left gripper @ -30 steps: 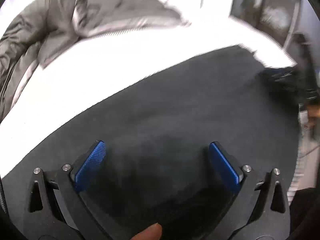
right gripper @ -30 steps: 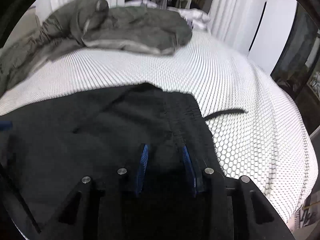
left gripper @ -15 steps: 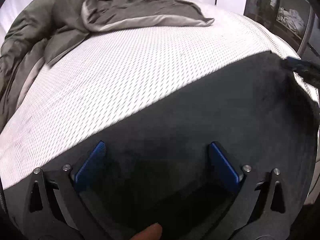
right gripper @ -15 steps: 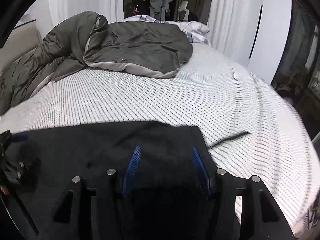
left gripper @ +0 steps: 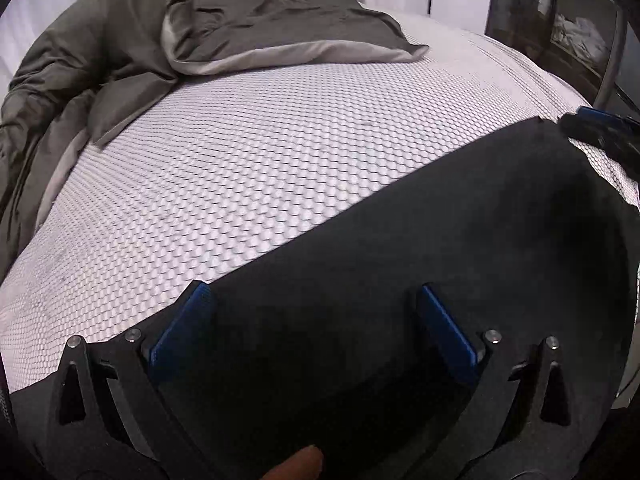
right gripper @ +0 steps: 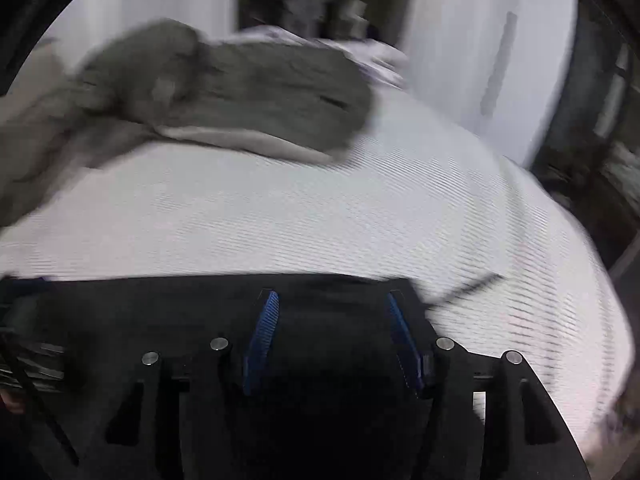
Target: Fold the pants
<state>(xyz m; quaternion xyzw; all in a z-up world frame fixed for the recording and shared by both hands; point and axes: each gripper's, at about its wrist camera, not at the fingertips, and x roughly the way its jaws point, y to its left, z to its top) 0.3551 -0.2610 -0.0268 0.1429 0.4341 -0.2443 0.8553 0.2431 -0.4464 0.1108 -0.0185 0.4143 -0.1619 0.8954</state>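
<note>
Main risk: the fold springs back. The black pants (left gripper: pixel 420 240) lie flat on the white bed (left gripper: pixel 260 152) as a wide dark slab, and nothing pins them now, so a loose top layer could slide or open, most likely at the corner near the right gripper (right gripper: pixel 331 300). Its jaws have just been opening; cloth sits below and between the blue pads, not pinched. If a pad snags fabric while that gripper pulls away, it drags the corner and skews the edge. The right view is motion-blurred, so a light snag cannot be ruled out. A thin black cord (right gripper: pixel 464 290), probably the drawstring, trails off the corner onto the bed and could be caught too.

Left gripper (left gripper: pixel 312 296): fingers wide apart, empty, over the near-left part of the pants, far edge of the cloth running just past the left pad. Contact with the cloth cannot be told. Grey duvet (left gripper: pixel 240 28) is well apart at the back, no interference.
</note>
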